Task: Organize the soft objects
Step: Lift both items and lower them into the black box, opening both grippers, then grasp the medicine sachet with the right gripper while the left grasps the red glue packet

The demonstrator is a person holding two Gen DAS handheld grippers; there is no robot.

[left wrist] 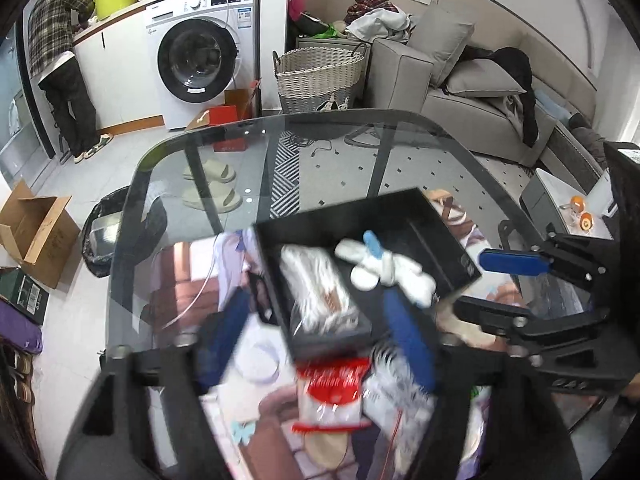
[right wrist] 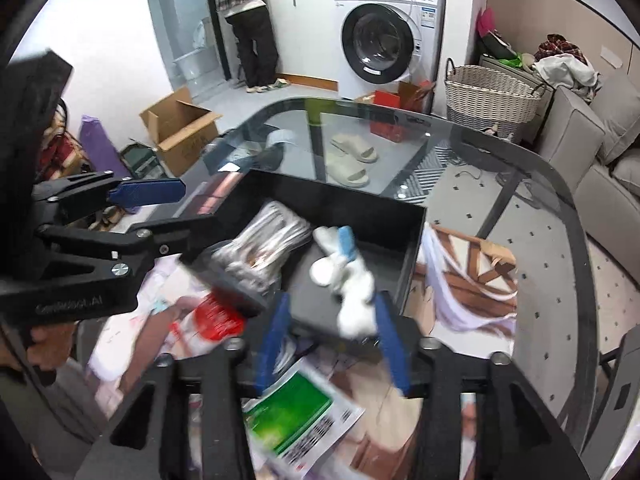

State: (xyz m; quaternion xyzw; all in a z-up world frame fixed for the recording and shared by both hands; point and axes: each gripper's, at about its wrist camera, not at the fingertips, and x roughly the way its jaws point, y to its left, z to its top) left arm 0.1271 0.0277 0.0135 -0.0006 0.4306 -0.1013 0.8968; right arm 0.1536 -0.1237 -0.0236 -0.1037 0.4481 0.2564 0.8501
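Looking down the left gripper (left wrist: 320, 344), its blue fingers stand apart over the near edge of the black tray (left wrist: 448, 236), with nothing pinched between them. The right gripper (right wrist: 332, 340) is spread too; the white plush toy (right wrist: 348, 284) sits just ahead of its fingers, blurred, and I can't tell if a pad brushes it, but it doesn't look squeezed.

So both soft things look to be in the tray: the clear bag of white fluffy stuff (left wrist: 316, 284) on the left side, the plush on the right, its blue bit (left wrist: 374, 244) pointing at the far wall.

My take: this is the let-go-and-back-off step. Pull each gripper straight up and back along its own line so a finger doesn't hook the plush or the bag's plastic and drag it out.

Next candidates seem to be the red-and-white packet (left wrist: 336, 384) and the green-labelled packet (right wrist: 296, 412) lying on the printed cloth (right wrist: 472, 276) on the glass table (left wrist: 224, 136). Grab those flat ones by an edge, not the middle.
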